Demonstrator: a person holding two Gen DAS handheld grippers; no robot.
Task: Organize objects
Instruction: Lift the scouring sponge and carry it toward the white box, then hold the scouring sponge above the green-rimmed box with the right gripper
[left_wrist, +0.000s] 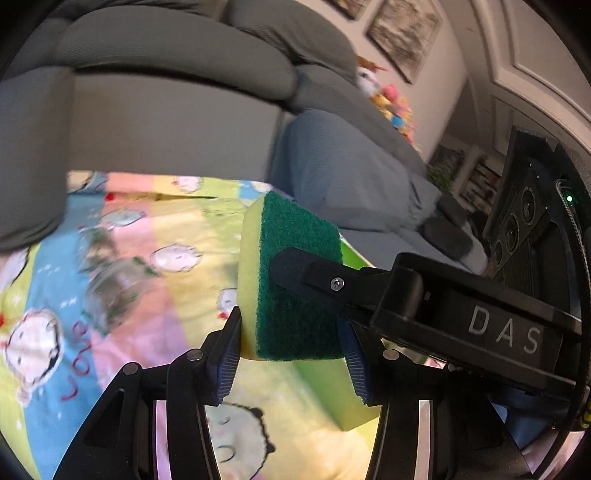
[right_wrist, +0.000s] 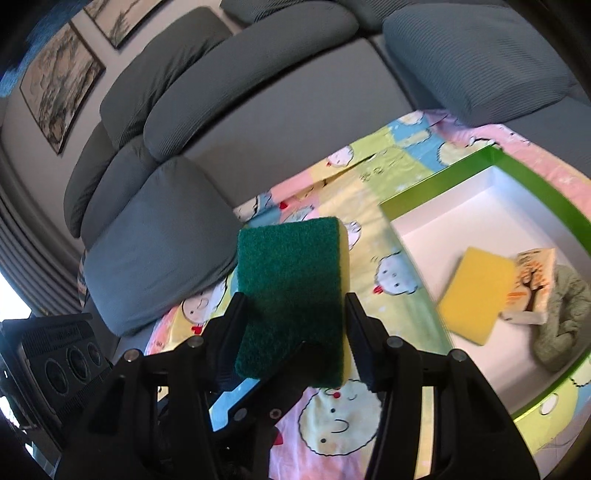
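Gripping one rectangular sponge, scratchy green over soft yellow foam, both grippers' fingers clamp it.

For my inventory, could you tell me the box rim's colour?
Green, around a white inside; the box shows best in the right wrist view.

Left gripper and right gripper angled downward — both clamped across one sponge, fingers crossing.

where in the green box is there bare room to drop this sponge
The green-rimmed box has bare white floor along its far side and near-left corner. Its right side is crowded: a yellow sponge, a printed packet and a grey-green cloth cluster there. The held sponge would fit at the far side.
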